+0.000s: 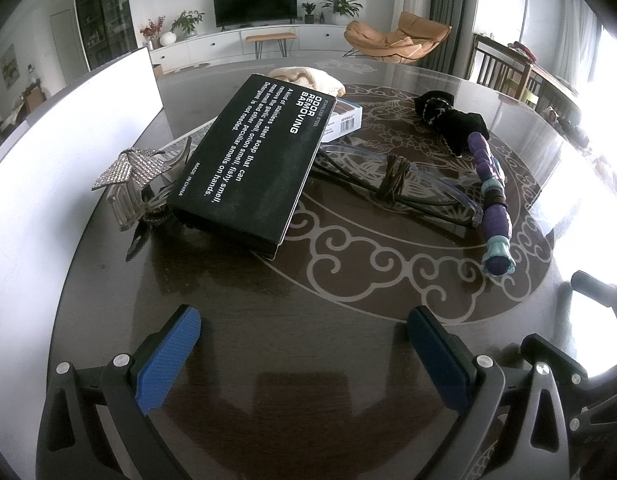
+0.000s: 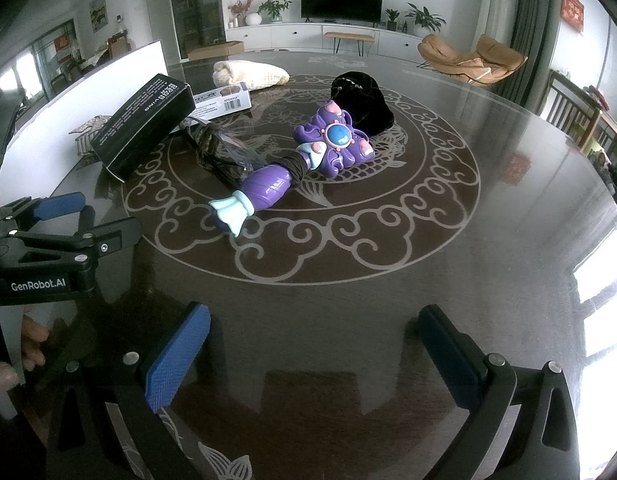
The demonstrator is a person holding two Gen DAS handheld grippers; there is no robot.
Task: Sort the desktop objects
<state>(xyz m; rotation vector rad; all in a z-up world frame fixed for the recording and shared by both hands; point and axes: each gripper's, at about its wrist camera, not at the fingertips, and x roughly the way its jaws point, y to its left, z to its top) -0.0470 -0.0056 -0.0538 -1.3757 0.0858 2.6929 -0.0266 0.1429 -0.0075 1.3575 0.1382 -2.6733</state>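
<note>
Purple plastic marks the toy wand (image 2: 292,164), lying at the middle of the table (image 2: 488,240) with its long axis running from the near handle end away to the right, straight ahead of the right gripper (image 2: 314,344). Both sets of jaws are spread wide and nothing is held; the left gripper (image 1: 304,344) faces the black box (image 1: 248,160). Bare table is left toward the right edge.
</note>
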